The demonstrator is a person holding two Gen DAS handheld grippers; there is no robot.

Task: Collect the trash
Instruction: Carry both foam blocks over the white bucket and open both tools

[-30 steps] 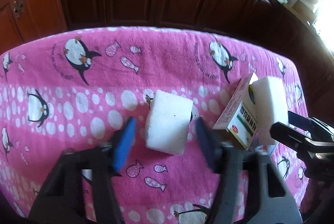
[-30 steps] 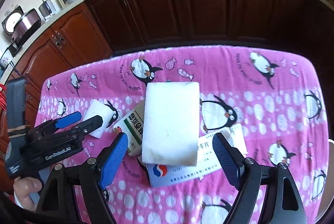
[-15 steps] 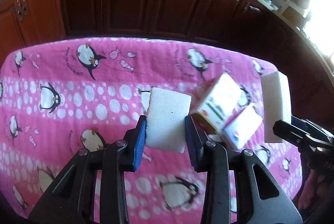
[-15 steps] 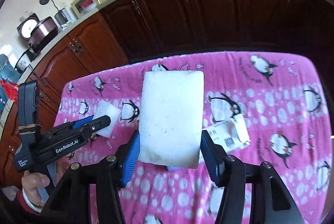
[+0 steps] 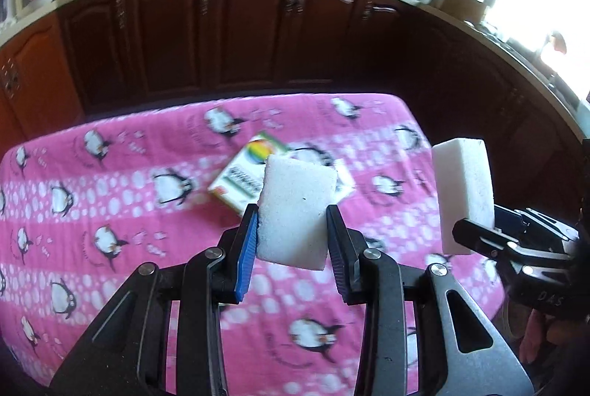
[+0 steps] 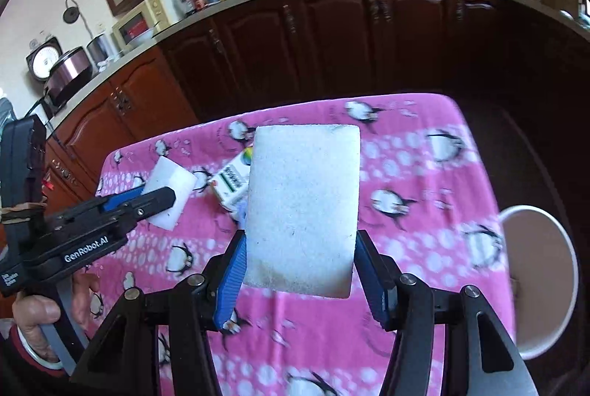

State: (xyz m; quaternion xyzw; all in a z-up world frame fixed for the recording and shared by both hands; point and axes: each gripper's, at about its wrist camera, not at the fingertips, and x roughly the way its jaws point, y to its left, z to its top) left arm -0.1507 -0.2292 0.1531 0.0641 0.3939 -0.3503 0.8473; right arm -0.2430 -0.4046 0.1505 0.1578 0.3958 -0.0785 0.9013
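The left gripper (image 5: 291, 235) clamps a small white foam block (image 5: 295, 208) between its blue pads, lifted clear of the pink penguin tablecloth (image 5: 110, 204); the right gripper (image 6: 298, 267) grips a larger white foam slab (image 6: 302, 208) the same way, held upright above the cloth; a printed cardboard box (image 5: 243, 178) lies flat on the cloth beneath them; a white bin (image 6: 553, 285) stands just beside the table's right edge.
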